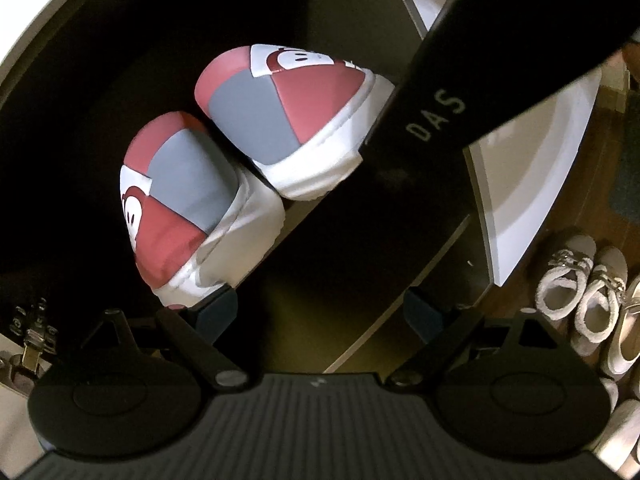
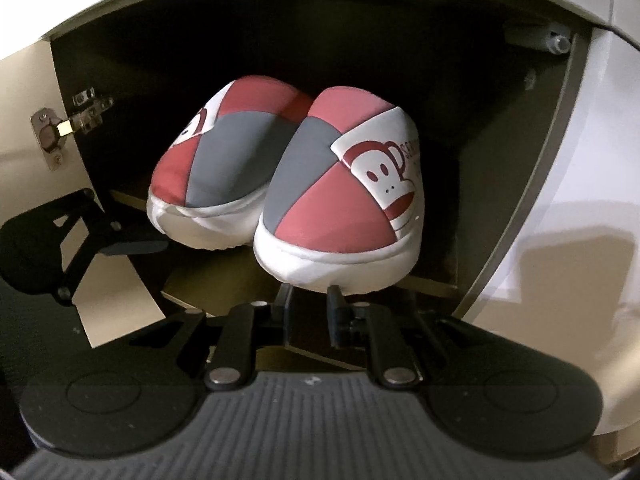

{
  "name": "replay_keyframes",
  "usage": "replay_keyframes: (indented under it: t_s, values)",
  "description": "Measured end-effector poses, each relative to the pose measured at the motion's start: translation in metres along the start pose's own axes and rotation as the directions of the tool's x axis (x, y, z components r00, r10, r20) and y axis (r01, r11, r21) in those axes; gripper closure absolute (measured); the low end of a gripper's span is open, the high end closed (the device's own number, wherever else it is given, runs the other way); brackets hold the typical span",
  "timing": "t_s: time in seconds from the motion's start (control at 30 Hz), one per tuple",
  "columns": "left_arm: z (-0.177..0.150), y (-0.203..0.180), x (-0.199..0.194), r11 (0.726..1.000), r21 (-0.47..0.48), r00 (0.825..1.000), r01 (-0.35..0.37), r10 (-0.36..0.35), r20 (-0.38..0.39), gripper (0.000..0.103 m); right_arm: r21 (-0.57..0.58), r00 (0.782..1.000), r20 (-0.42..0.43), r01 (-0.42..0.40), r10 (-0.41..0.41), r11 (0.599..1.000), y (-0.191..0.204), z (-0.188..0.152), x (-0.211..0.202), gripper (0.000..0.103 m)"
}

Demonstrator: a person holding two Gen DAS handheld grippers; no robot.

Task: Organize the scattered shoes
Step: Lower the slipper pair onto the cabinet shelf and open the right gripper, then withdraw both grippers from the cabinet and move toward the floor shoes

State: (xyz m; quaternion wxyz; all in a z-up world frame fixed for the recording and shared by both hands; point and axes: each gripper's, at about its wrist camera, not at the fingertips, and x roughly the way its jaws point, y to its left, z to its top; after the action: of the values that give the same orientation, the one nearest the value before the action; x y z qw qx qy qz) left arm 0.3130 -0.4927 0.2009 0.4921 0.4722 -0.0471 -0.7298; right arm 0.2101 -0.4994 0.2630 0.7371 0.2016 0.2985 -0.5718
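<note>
The pair of red-and-grey slippers (image 2: 280,176) sits inside a dark cabinet (image 2: 560,184), toes facing out and sides touching, on the shelf (image 2: 432,284) near its front edge, apparently so the pair stays together. The right gripper (image 2: 310,302) has its jaws drawn narrow directly under the toe of the right-hand slipper (image 2: 340,200); whether they pinch the sole rim is hidden, though the position suggests a nudge or adjustment. The left gripper (image 1: 320,312) stands with jaws wide and empty, one finger (image 1: 216,312) just beside the near slipper (image 1: 180,200). More pale shoes (image 1: 580,292) wait on the floor (image 1: 608,128) outside.
</note>
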Motion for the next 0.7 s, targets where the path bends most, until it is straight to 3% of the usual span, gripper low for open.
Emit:
replay_keyframes:
  t_s: [0.2, 0.3, 0.4, 0.47, 0.6, 0.63, 0.7]
  values:
    - [-0.003, 0.004, -0.001, 0.998, -0.057, 1.000, -0.009, 0.008, -0.013, 0.011, 0.000, 1.000, -0.005, 0.008, -0.008, 1.000, -0.002, -0.001, 0.000, 0.088]
    - [-0.005, 0.006, -0.013, 0.979, -0.206, 0.998, 0.010, -0.022, -0.054, 0.010, 0.036, 1.000, -0.016, 0.003, -0.002, 0.999, -0.011, -0.008, -0.015, 0.084]
    - [-0.003, 0.009, -0.024, 0.915, -0.404, 0.985, 0.014, -0.081, -0.149, 0.010, 0.071, 0.999, -0.043, 0.036, -0.033, 0.997, -0.021, -0.024, -0.040, 0.067]
    - [0.006, 0.011, -0.035, 0.864, -0.503, 0.968, -0.031, -0.099, -0.230, 0.011, 0.107, 0.994, -0.087, 0.082, -0.073, 0.991, -0.029, -0.039, -0.062, 0.065]
    - [0.025, 0.017, -0.062, 0.783, -0.616, 0.942, -0.090, -0.134, -0.308, 0.011, 0.217, 0.978, -0.171, 0.155, -0.119, 0.964, -0.046, -0.061, -0.097, 0.059]
    - [0.030, 0.020, -0.073, 0.753, -0.650, 0.939, -0.103, -0.142, -0.314, 0.011, 0.237, 0.976, -0.180, 0.163, -0.122, 0.958, -0.049, -0.064, -0.106, 0.058]
    - [0.036, 0.021, -0.089, 0.723, -0.680, 0.936, -0.122, -0.145, -0.322, 0.011, 0.244, 0.976, -0.177, 0.169, -0.128, 0.955, -0.051, -0.066, -0.123, 0.054]
